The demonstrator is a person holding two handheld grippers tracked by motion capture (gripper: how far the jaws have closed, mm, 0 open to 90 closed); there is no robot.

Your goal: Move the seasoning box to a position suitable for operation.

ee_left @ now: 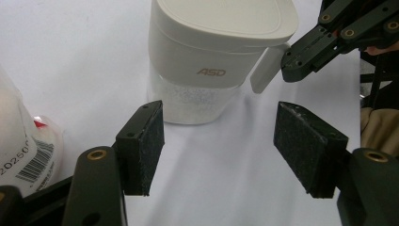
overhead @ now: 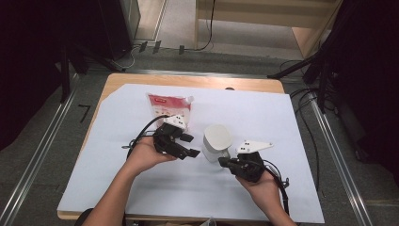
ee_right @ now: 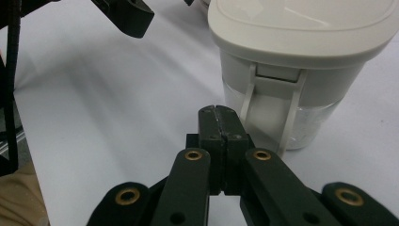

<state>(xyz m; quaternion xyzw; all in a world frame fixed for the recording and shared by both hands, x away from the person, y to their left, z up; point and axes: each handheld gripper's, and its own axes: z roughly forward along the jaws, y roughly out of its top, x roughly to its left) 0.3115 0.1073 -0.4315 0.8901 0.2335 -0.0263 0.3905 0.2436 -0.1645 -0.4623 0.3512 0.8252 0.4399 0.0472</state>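
Note:
A white lidded container with a clear lower part stands mid-table on the white sheet. It carries the letters ASD and holds some white grains. My left gripper sits just left of it, and its open jaws point at the container with nothing between the pads. My right gripper is at the container's near right side. Its jaws are shut on nothing, with the tip close beside the white clasp, touching or not I cannot tell.
A red and white pouch lies behind the left gripper, its barcode edge beside the left jaw. The white sheet covers most of the wooden table. Cables trail from both grippers.

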